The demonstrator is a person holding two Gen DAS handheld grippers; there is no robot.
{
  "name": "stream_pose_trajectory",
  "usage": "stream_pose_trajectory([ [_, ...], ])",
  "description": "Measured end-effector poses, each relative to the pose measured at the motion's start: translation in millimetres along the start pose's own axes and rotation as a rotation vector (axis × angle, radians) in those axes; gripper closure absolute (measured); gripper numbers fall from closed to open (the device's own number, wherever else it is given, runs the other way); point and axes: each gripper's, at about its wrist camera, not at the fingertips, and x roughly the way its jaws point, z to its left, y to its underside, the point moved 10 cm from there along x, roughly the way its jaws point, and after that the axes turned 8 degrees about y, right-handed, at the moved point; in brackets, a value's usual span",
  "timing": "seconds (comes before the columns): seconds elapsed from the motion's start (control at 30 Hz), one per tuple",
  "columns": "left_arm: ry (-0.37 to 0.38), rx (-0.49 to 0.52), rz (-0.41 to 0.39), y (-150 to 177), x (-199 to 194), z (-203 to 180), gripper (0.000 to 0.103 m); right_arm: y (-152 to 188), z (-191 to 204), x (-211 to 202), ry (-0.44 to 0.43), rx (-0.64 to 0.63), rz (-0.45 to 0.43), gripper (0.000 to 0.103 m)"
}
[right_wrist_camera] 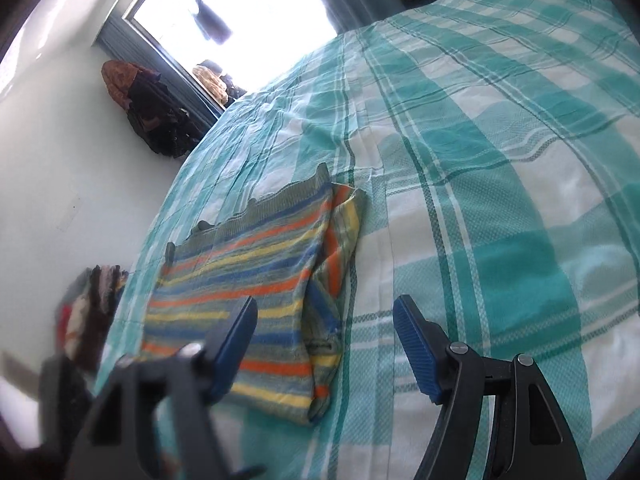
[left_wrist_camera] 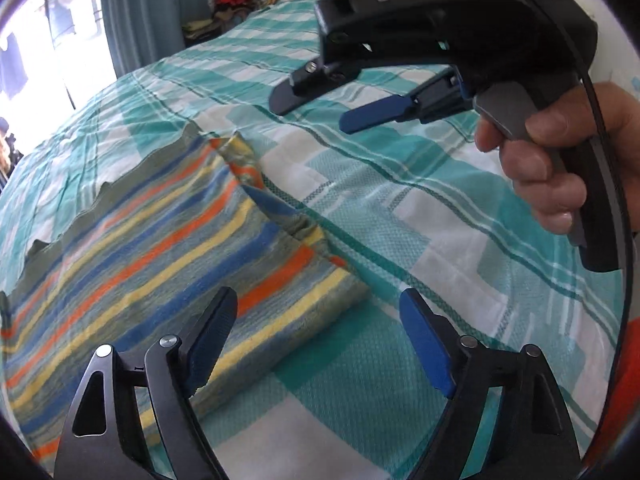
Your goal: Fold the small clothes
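A small knitted garment [left_wrist_camera: 160, 240] [right_wrist_camera: 248, 272] with orange, blue, yellow and grey stripes lies folded flat on the bed, one sleeve turned in along its right side. In the left wrist view my left gripper [left_wrist_camera: 320, 320] hangs open over the garment's near right corner, its left finger above the cloth and its right finger above bare sheet. My right gripper [left_wrist_camera: 316, 114] [right_wrist_camera: 326, 320] is open too, held above the sheet beyond the garment by a person's hand [left_wrist_camera: 560, 160]. Neither gripper has cloth between its pads.
The bed is covered by a teal and white checked sheet [left_wrist_camera: 400, 220] [right_wrist_camera: 480, 160]. A bright window [right_wrist_camera: 240, 20] is on the left. Clothes hang by the wall [right_wrist_camera: 156, 112], a pile lies beside the bed [right_wrist_camera: 92, 312], and more clothes [left_wrist_camera: 236, 0] sit at the far end.
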Motion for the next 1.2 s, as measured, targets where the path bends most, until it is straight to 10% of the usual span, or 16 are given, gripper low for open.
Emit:
stream_pose_trajectory([
  [0.13,0.029,-0.012,0.005,0.9,24.2,0.9,0.049,-30.0,-6.0,54.8,-0.090,0.092,0.111,0.033],
  [0.2,0.041,-0.009,-0.007,-0.4,25.0,-0.6,0.088,-37.9,-4.5,82.2,-0.112,0.119,0.149,0.033],
  [0.27,0.054,-0.033,-0.035,-2.4,18.6,2.5,0.092,-42.1,-2.9,106.2,-0.098,0.146,0.171,0.033],
  [0.37,0.091,-0.089,-0.082,-3.1,2.9,8.9,0.094,-45.5,13.9,129.2,-0.116,0.156,0.193,0.039],
  [0.43,0.105,-0.133,-0.122,-2.2,-15.5,14.5,0.094,-45.1,26.5,137.8,-0.022,0.063,0.203,0.088],
  [0.47,0.113,-0.161,-0.148,-1.3,-28.5,19.5,0.094,-46.8,33.1,137.4,0.029,0.020,0.192,0.092],
  [0.83,0.069,-0.682,-0.401,91.8,-194.1,166.1,0.094,-55.5,247.6,120.2,-0.111,-0.293,0.103,0.092],
  [1.03,-0.017,-0.851,-0.350,168.6,-202.6,216.8,0.093,-4.0,341.9,190.0,-0.136,-0.402,0.188,0.089],
  [1.2,-0.045,-0.935,-0.298,212.5,-203.4,227.3,0.064,35.9,352.0,209.5,-0.198,-0.369,0.255,0.073],
])
